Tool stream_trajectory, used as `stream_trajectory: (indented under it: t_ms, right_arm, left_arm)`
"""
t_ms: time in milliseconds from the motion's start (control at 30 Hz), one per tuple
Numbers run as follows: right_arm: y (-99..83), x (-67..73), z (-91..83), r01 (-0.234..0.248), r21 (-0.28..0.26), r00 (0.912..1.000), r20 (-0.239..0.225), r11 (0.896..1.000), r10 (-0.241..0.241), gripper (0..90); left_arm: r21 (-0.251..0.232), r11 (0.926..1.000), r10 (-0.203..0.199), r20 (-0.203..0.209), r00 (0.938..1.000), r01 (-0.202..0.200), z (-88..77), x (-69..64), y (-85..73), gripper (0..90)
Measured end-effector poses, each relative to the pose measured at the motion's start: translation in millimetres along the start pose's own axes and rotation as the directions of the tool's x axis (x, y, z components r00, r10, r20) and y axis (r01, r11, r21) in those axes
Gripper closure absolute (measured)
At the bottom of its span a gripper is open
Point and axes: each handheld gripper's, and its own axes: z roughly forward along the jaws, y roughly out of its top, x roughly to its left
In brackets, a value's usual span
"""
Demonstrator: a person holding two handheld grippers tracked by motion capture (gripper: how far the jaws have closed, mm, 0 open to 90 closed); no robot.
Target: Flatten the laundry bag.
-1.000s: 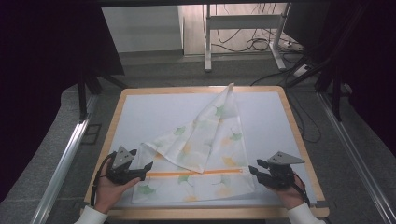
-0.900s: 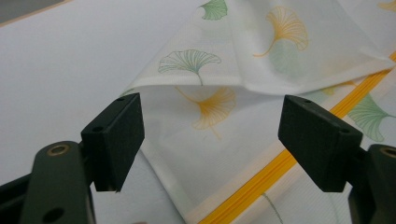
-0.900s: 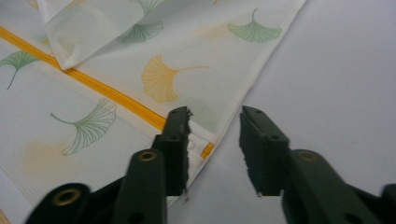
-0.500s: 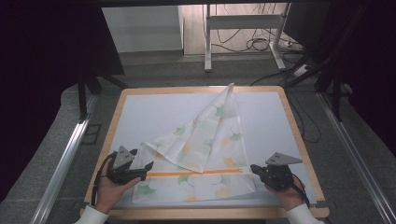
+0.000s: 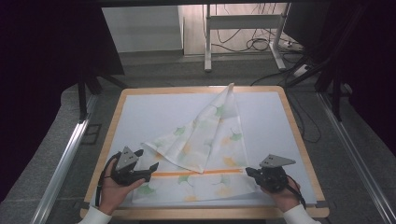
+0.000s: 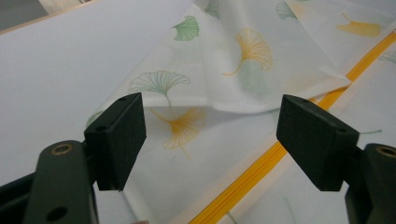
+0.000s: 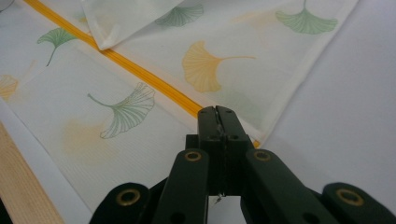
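Right gripper (image 5: 250,171) shifted left since a second ago, jaws now pressed together at cloth (image 5: 205,140) lower right edge by orange stripe (image 5: 196,173); pinching fabric or not, cannot tell. Left gripper (image 5: 152,169) unmoved, spread wide over lower left edge. Cloth lower centre of frame, half folded. Probably fold or lift next.

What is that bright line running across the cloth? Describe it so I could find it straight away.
Start at the wood-rimmed table with its white top, then find the white cloth printed with green and yellow ginkgo leaves. Near the cloth's front edge, between the left gripper and the right gripper, runs the orange stripe. It is the cloth's one straight, solid band; all other markings are scattered leaves.
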Motion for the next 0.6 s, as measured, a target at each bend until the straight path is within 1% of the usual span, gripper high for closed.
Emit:
stream_trajectory:
  t_ms: [100, 200, 300, 400, 533, 600]
  right_arm:
    - [0.4, 2.8, 3.0, 0.001, 0.009, 0.9999, -0.013, 1.0, -0.001, 88.9]
    - [0.9, 5.6, 6.2, 0.006, 0.019, 0.9996, -0.026, 1.0, -0.005, 88.9]
    - [2.1, 8.7, 8.9, 0.018, 0.025, 0.9992, -0.037, 1.0, -0.017, 88.8]
    - [2.6, 11.0, 10.5, 0.031, 0.032, 0.9986, -0.044, 0.999, -0.029, 88.8]
    - [2.6, 12.5, 12.2, 0.036, 0.042, 0.998, -0.054, 0.998, -0.033, 88.8]
    - [3.0, 13.7, 13.2, 0.035, 0.047, 0.9978, -0.058, 0.998, -0.032, 88.8]
  left_arm:
    - [0.001, 1.0, -0.005, 0.02, 0.9998, 0.005, 2.3, -1.7, 1.8, 23.6]
    - [-0.015, 0.9998, -0.012, 0.036, 0.9993, 0.012, 4.7, -4.9, 4.7, 23.2]
    - [-0.025, 0.9996, -0.013, 0.034, 0.9993, 0.014, 7.9, -7.5, 7.1, 23.4]
    - [-0.028, 0.9996, -0.006, 0.026, 0.9997, 0.006, 10.8, -10.0, 8.6, 23.2]
    - [-0.023, 0.9996, 0.016, 0.024, 0.9996, -0.015, 12.6, -13.6, 10.3, 23.2]
    - [-0.013, 0.9998, 0.018, 0.041, 0.999, -0.018, 13.6, -16.6, 13.7, 23.2]
